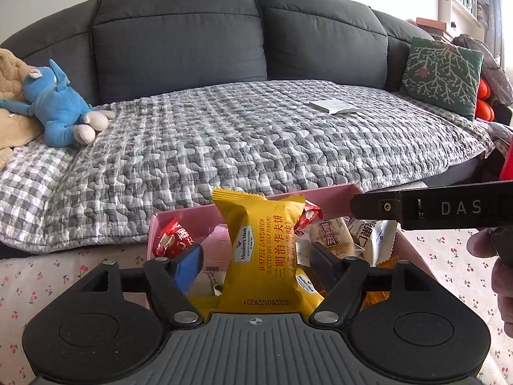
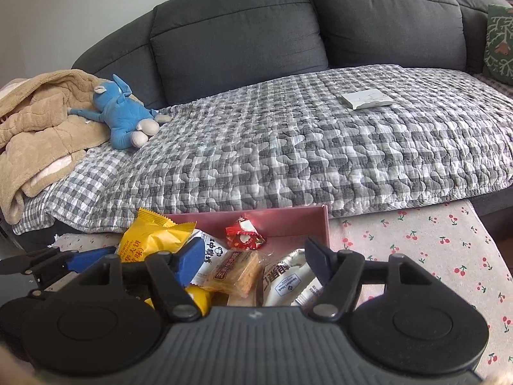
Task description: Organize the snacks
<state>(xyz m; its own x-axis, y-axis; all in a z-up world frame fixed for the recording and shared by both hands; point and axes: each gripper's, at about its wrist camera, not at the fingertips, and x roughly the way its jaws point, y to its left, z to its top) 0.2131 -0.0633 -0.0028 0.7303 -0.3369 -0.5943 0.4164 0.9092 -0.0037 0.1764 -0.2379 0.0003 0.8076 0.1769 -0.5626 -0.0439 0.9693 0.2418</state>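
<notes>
Left tongs spread, yellow waffle packet upright between the pads, not pinched. Right tongs also spread over loose snack packets. Everything sits in pink box on the cherry-print bench, sofa behind.

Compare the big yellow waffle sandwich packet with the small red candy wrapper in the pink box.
The yellow packet is much larger and stands upright; the red wrapper is small, crumpled and lies on the box floor. Yellow has dark print; red has white markings. Both sit in the pink box.
</notes>
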